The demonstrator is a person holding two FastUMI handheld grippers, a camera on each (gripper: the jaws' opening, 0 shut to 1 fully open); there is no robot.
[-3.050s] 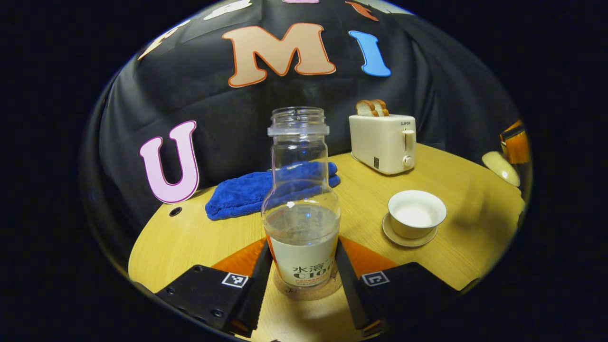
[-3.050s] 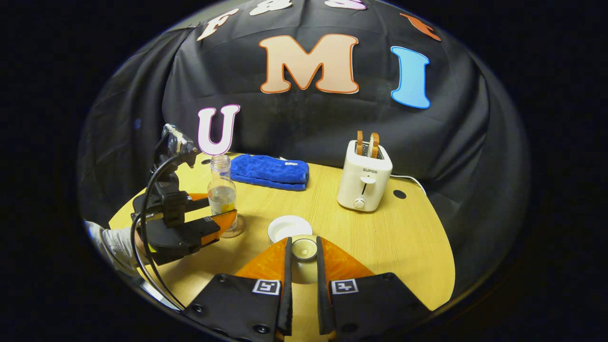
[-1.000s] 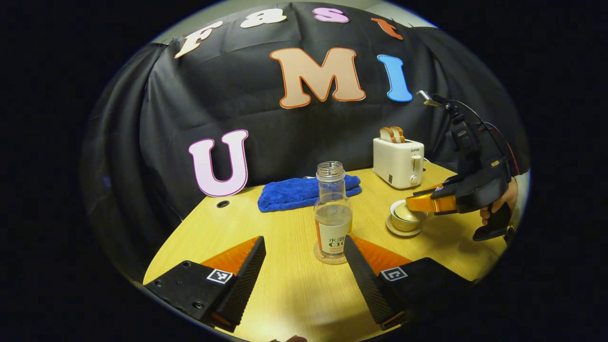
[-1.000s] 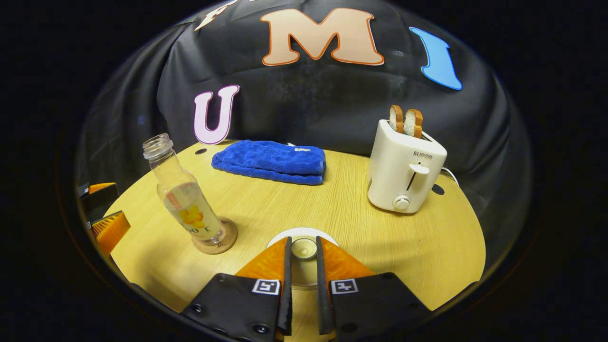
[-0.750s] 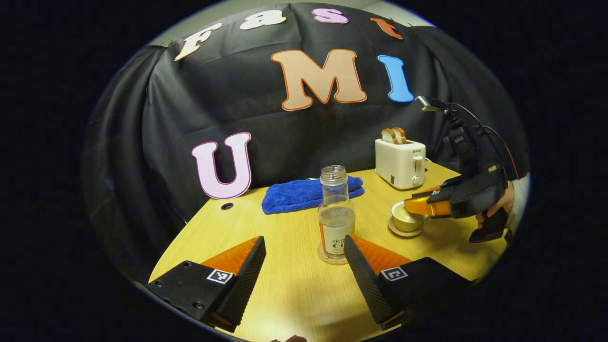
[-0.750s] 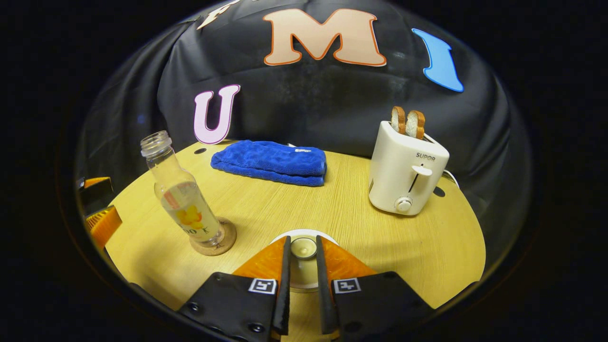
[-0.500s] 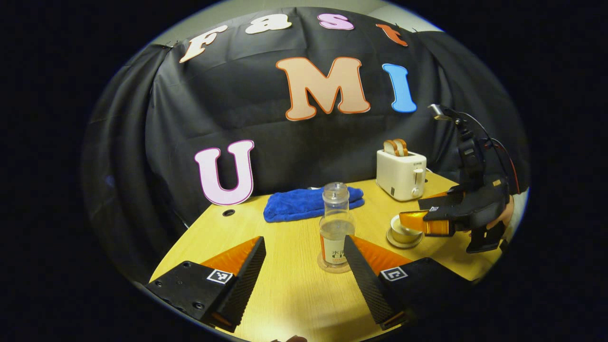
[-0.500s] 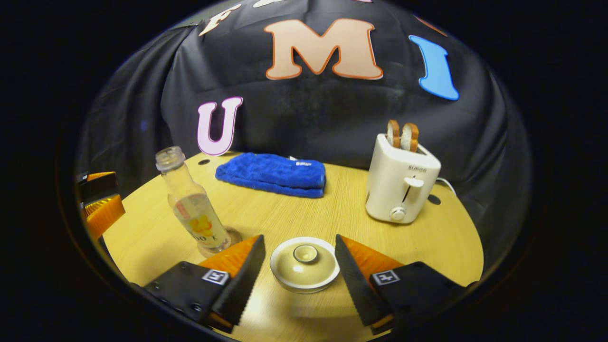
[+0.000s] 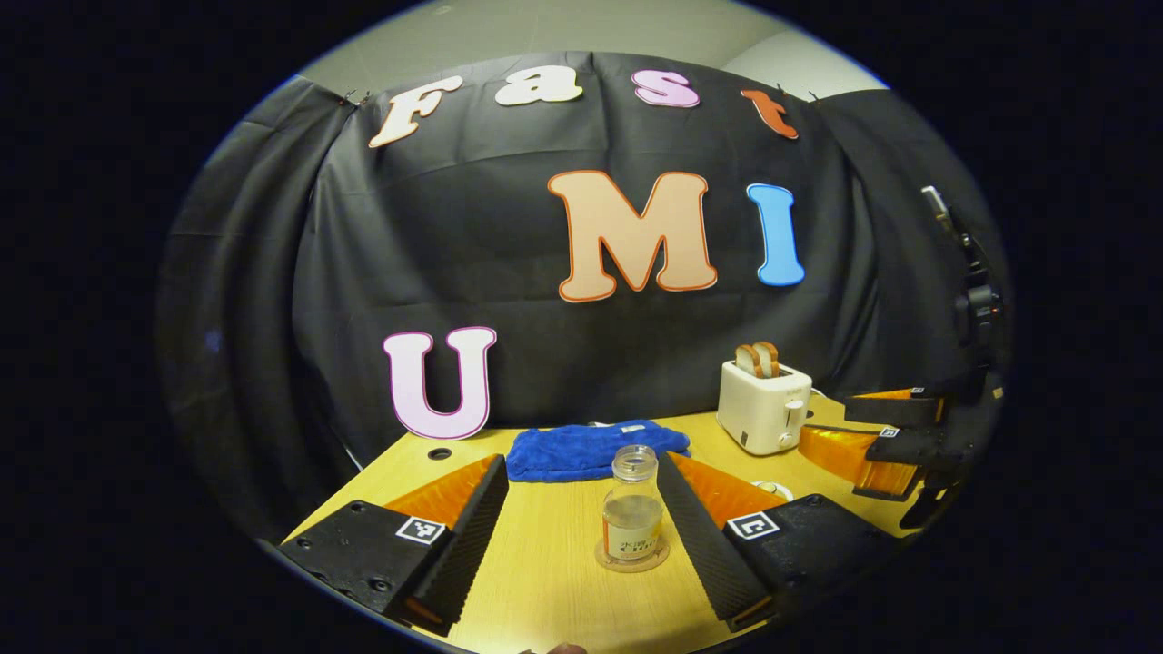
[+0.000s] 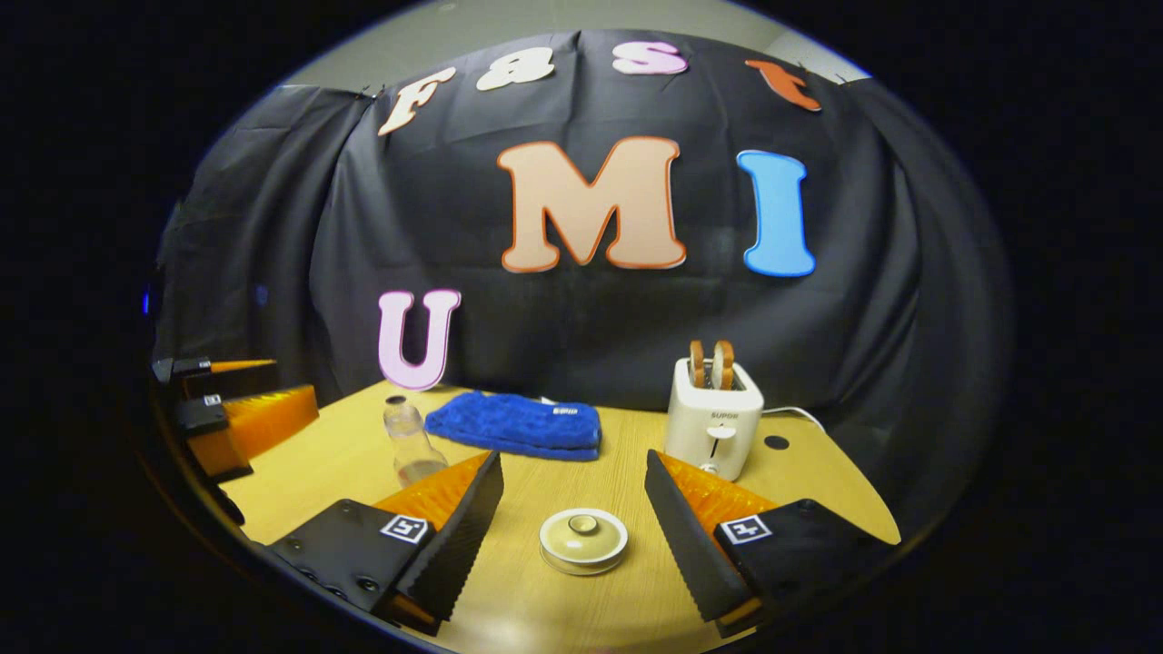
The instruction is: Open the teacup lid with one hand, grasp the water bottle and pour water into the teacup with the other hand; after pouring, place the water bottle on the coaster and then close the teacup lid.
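Teacup [image 10: 582, 540] sits lidded at table [image 10: 627, 495] front; we judge closing done. Water bottle [image 9: 632, 509] upright on coaster [image 9: 631, 555], uncapped, part full, so pouring looks finished. We hold left gripper [image 9: 581, 522] wide apart, bottle between fingers, untouched. Right gripper [image 10: 572, 527] spread too, clear of cup. Blue towel [image 10: 515, 424], toaster [image 10: 712, 412] with bread stand behind; nothing blocks our retreat.

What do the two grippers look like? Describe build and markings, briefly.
The left gripper and right gripper match: two wedge-shaped fingers with ribbed inner faces, each on a blocky mount bearing a square black-and-white coded tag. Small screw heads dot the mounts.
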